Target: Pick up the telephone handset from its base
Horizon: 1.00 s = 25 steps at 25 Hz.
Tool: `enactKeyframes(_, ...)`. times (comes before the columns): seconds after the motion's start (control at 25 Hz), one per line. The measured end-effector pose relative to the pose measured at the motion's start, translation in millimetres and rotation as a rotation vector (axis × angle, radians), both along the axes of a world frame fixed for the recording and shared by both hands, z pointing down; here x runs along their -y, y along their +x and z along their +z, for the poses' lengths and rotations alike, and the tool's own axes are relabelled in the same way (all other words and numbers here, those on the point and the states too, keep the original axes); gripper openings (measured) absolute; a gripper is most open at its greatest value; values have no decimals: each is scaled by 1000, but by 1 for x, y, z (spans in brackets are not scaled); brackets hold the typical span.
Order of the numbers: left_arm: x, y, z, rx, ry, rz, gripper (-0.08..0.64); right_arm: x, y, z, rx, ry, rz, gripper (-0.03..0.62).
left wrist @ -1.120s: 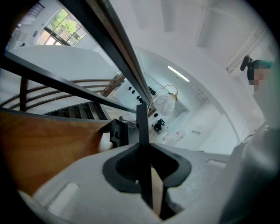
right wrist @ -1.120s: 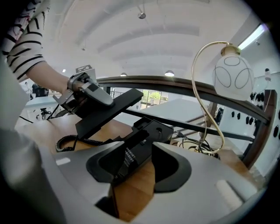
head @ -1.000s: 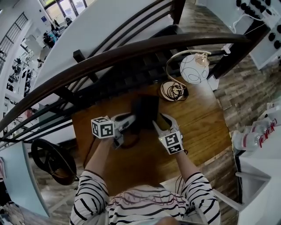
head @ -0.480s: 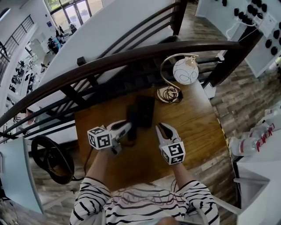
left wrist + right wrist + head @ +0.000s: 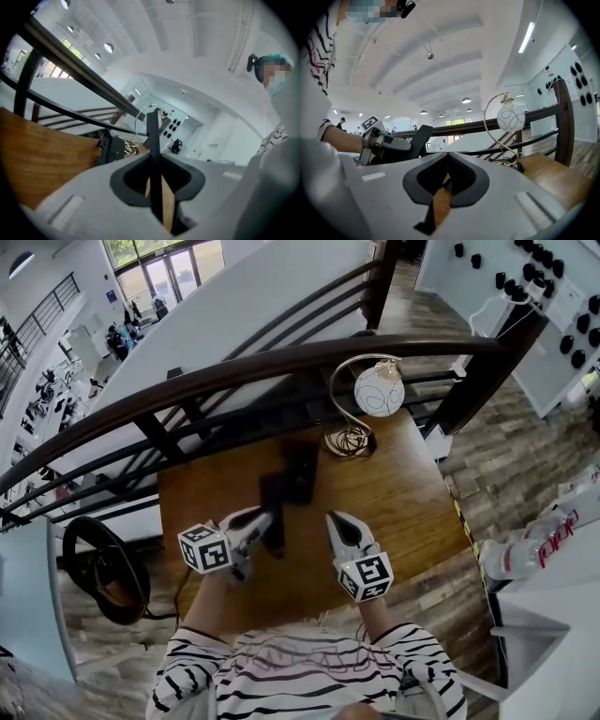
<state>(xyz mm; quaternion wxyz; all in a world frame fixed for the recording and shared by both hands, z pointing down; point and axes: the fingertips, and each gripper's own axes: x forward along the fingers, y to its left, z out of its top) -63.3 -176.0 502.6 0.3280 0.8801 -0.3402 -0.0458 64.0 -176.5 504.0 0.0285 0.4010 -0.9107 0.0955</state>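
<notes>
While the left claw (image 5: 265,518) pinches the black telephone handset (image 5: 272,493) clear of its base (image 5: 300,470) on the worktop (image 5: 403,502), the right claw (image 5: 337,524) rides closed and empty; such a narrow edgewise hold could let the handset twist free.

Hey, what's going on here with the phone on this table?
A person in a striped shirt works two handheld grippers over a wooden table. The left gripper is clamped on the black telephone handset, holding it above the table and off its base, which sits further back near a globe lamp. The right gripper is shut and empty, alongside.
</notes>
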Motion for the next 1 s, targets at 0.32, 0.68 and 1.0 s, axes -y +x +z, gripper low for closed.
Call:
enactKeyframes(0.32, -49, 10, -11, 10, 26, -50, 69, -45, 18, -13, 28, -6, -32, 2)
enactKeyframes(0.68, -101, 14, -7, -9, 13, -105, 69, -88, 34, -4, 38, -51, -49, 2)
enactKeyframes(1.0, -131, 15, 0, -31, -5, -140, 69, -106, 37, 1, 48, -72, -61, 2)
